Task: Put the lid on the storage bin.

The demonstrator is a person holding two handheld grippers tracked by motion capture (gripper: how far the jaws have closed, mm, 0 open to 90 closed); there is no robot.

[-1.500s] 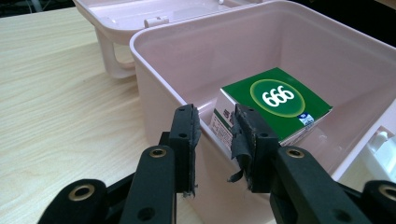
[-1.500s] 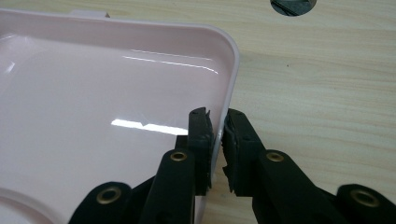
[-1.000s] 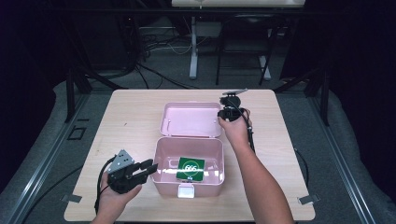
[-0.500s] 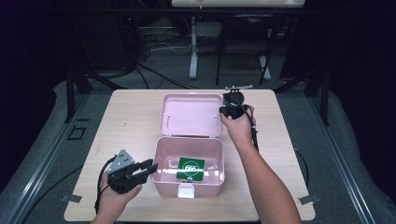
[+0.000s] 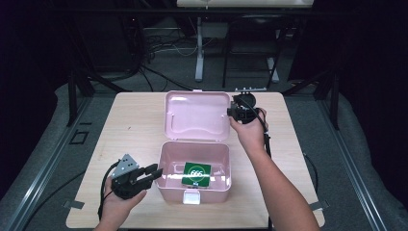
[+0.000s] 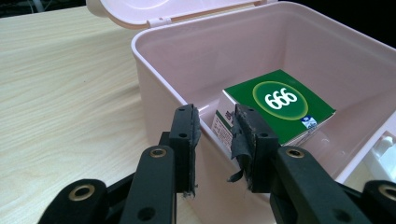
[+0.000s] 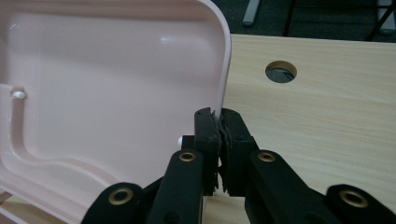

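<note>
A pink plastic box [image 5: 166, 163] stands open on the table, with a green carton [image 5: 196, 174] marked 666 lying inside. Its lid [image 5: 197, 115] is tilted up behind it. My right gripper [image 5: 231, 111] is shut on the lid's right edge, and in the right gripper view the jaws [image 7: 218, 121] pinch the lid's rim [image 7: 224, 70]. My left gripper [image 5: 156, 172] sits at the box's front left. In the left gripper view it [image 6: 217, 126] stands open, a jaw on each side of the box wall [image 6: 159, 70], with the carton [image 6: 280, 102] just beyond.
The wooden table [image 5: 130, 125] has bare room left and right of the box. A cable hole [image 7: 280, 71] lies in the tabletop beyond the lid. A white latch [image 5: 191, 197] sits on the box's front wall. Dark floor, cables and stands surround the table.
The right gripper has lifted the lid's right edge, so the lid stands more upright than a second ago. The left gripper has stayed at the box's left wall.
</note>
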